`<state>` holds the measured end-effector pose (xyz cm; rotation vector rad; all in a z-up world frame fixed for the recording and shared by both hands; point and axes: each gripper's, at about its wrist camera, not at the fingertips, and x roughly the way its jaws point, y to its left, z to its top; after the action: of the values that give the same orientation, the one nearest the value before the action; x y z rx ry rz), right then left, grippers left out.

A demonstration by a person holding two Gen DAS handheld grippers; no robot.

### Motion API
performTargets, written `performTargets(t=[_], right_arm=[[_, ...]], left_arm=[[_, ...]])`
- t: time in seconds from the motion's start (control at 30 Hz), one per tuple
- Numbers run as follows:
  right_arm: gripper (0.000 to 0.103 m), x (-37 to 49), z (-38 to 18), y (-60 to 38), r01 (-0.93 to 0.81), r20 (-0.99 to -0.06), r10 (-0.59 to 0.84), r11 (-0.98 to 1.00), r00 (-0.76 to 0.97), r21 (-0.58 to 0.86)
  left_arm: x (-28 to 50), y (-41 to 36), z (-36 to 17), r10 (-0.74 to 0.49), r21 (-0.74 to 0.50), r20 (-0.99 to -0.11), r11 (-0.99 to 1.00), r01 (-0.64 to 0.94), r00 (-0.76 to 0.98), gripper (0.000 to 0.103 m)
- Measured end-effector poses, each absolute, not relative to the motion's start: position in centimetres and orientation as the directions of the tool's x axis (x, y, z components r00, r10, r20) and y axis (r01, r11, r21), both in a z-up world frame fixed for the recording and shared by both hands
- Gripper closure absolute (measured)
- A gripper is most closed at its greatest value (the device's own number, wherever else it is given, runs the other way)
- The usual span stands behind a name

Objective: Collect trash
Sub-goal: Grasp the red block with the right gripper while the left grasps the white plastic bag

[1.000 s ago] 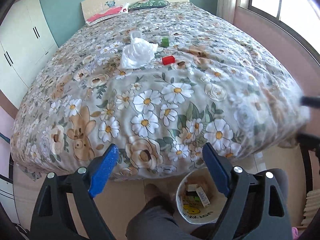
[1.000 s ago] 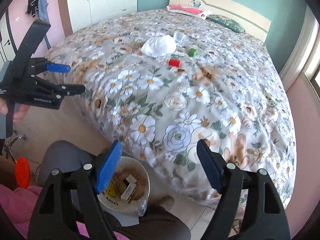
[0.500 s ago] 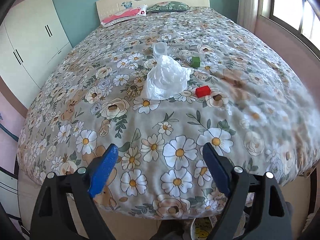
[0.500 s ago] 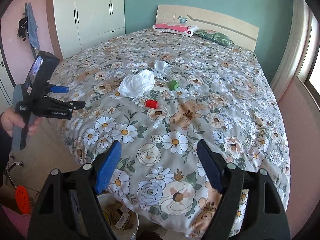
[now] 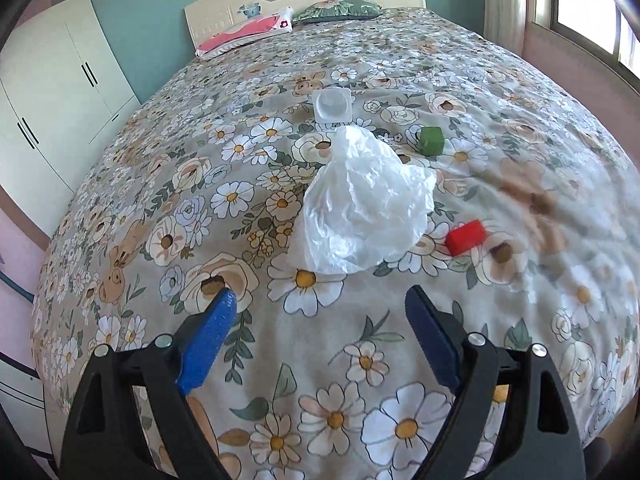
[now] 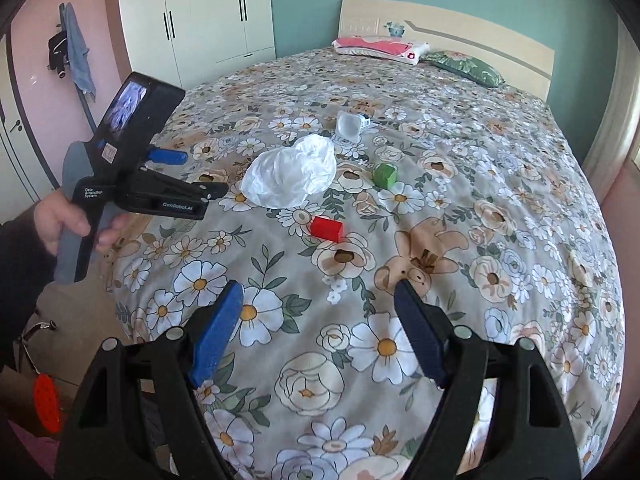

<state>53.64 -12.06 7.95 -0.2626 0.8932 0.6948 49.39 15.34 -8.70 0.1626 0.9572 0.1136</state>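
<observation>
A crumpled white plastic bag lies on the floral bedspread, also in the right wrist view. Beside it lie a red block, a green block and a clear plastic cup. My left gripper is open and empty, just short of the bag; it shows from the side in the right wrist view. My right gripper is open and empty, above the bed's near part, short of the red block.
Two pillows lie at the headboard. White wardrobes stand to the left of the bed. A window is on the right wall. A red disc lies on the floor at the lower left.
Both grippers have moved forward over the bed toward the bag and blocks. The trash bin by the bed's foot has dropped out of view. Both stay open.
</observation>
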Motion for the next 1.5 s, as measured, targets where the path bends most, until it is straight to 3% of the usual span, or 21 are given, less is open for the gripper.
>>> performTargets(t=[0.13,0.37,0.67,0.77,0.87,0.93,0.97,1.03,1.13,1.5], right_arm=[[0.026,56.4,4.4,-8.5,-0.708,-0.801,0.439,0.706,0.407,0.026],[0.026,62.4,-1.5,-4.3,-0.798,-0.857,0.385,0.6,0.343,-0.05],[0.026,67.2,-5.8,-1.6,-0.884,-0.882,0.436,0.464,0.179,0.051],[0.037,68.0,-7.2,-1.0,-0.903,-0.894,0.43,0.422,0.122,0.08],[0.052,68.5,-7.4,-0.7,-0.908,-0.89,0.446,0.405,0.096,0.105],[0.062,68.8,-7.2,-0.6,-0.905,-0.887,0.452,0.41,0.094,0.113],[0.062,68.9,-7.2,-0.7,-0.901,-0.886,0.454,0.417,0.095,0.118],[0.062,68.6,-7.1,-0.9,-0.896,-0.883,0.456,0.43,0.111,0.109],[0.063,68.3,-7.0,-1.3,-0.876,-0.88,0.456,0.47,0.133,0.11],[0.063,66.7,-2.6,-4.3,-0.82,-0.855,0.474,0.561,0.208,0.111]], left_arm=[[52.2,15.9,-10.1,0.122,0.157,-0.811,0.987,0.012,0.572,0.015],[56.4,15.9,-12.8,0.137,0.221,-0.803,0.972,0.077,0.58,0.015],[60.4,15.5,-16.8,0.079,0.196,-0.834,0.968,0.159,0.546,0.015],[61.3,15.6,-17.8,0.049,0.16,-0.845,0.973,0.164,0.532,0.016],[62.3,15.9,-18.4,-0.009,0.087,-0.86,0.983,0.163,0.511,0.031],[62.6,16.0,-18.5,-0.041,0.047,-0.86,0.986,0.159,0.509,0.052],[62.7,16.0,-18.5,-0.047,0.04,-0.859,0.986,0.159,0.509,0.057],[62.8,16.0,-18.4,-0.078,-0.001,-0.866,0.988,0.154,0.495,0.085],[62.7,16.2,-18.3,-0.089,-0.032,-0.874,0.992,0.125,0.478,0.092],[58.7,14.8,-13.4,-0.067,-0.004,-0.849,0.993,0.121,0.524,0.094]])
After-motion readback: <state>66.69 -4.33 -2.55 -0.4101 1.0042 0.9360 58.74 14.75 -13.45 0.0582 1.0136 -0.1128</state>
